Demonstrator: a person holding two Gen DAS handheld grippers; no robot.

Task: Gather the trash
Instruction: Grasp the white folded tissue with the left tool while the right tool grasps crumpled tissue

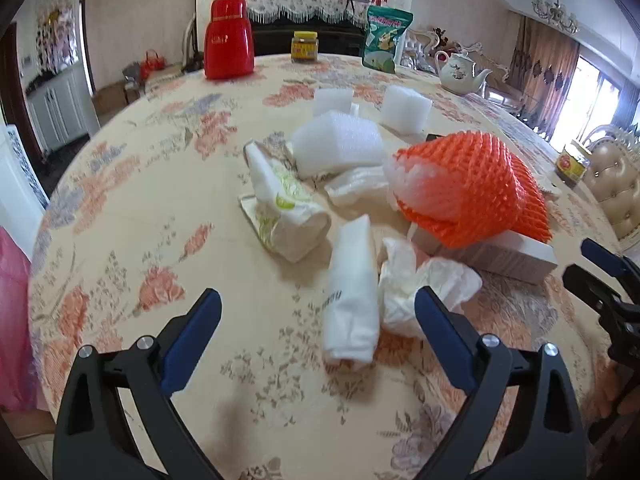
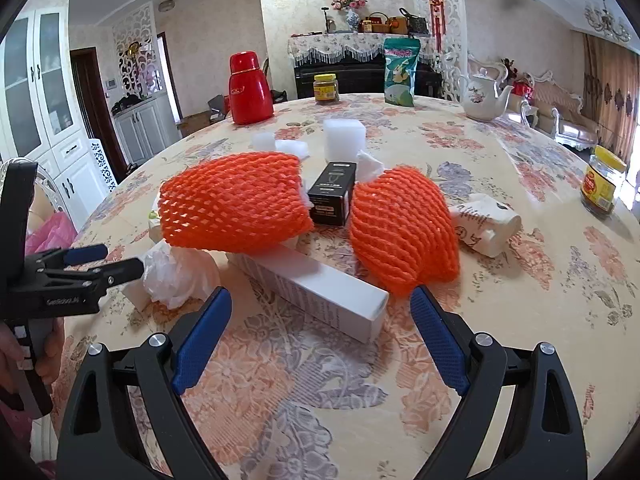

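Note:
Trash lies mid-table. In the left wrist view my left gripper (image 1: 319,295) is open just above the cloth. A rolled white wrapper (image 1: 352,292) lies between its fingers, untouched, with a crumpled tissue (image 1: 424,280) by the right finger. Beyond are a tissue packet (image 1: 286,208), white foam pieces (image 1: 336,146) and an orange foam net (image 1: 472,188). In the right wrist view my right gripper (image 2: 321,293) is open over the near end of a long white box (image 2: 320,288). Two orange nets (image 2: 234,204) (image 2: 404,228), a black box (image 2: 332,194) and a crushed paper cup (image 2: 486,224) lie behind.
At the far edge of the round floral table (image 2: 560,280) stand a red thermos (image 2: 250,88), a yellow-lidded jar (image 2: 326,88), a green snack bag (image 2: 400,72) and a white teapot (image 2: 484,96). Another jar (image 2: 604,186) stands right. A pink bag (image 1: 12,320) hangs left.

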